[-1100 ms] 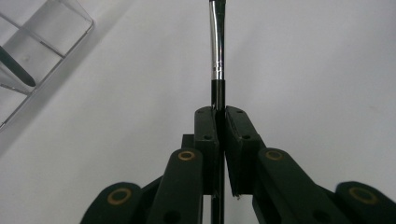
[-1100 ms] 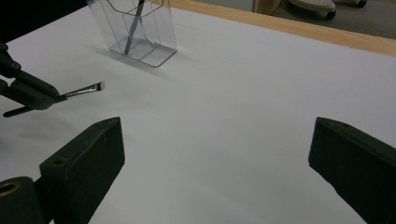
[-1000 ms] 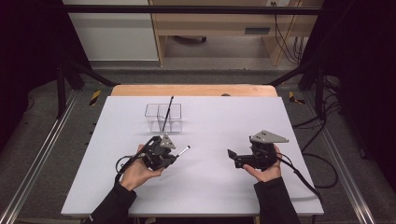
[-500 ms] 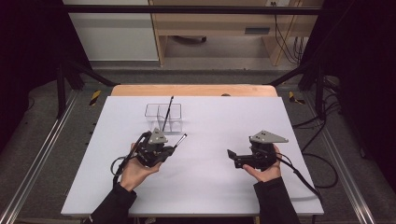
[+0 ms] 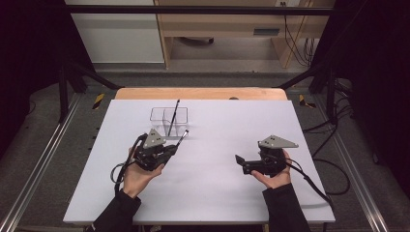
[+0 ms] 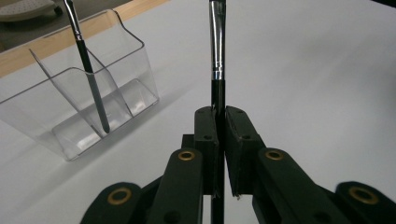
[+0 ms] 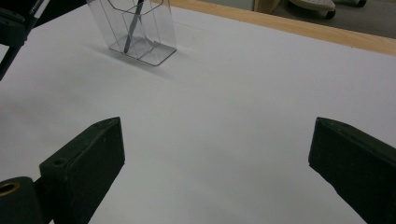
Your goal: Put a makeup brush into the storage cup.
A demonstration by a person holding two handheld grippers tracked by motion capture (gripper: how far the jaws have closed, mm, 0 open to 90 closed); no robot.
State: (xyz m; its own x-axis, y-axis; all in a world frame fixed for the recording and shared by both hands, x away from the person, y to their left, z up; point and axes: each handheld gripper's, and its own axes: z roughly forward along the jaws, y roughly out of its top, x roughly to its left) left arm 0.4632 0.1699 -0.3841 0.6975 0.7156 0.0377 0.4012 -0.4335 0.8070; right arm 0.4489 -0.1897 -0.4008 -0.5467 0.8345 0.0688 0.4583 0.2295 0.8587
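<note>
Lifted since a second ago, the left tool (image 5: 170,149) is clamping a paintbrush (image 6: 216,56) just beside the clear holder (image 5: 169,121) on the white worktop (image 5: 217,193); the right tool (image 5: 243,163) is resting with jaws apart.

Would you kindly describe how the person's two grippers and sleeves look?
Both the left gripper and right gripper are black, each topped by a grey three-cornered plate and trailing a black cable. Brass-coloured rivets mark the jaw links. The sleeves are dark.
</note>
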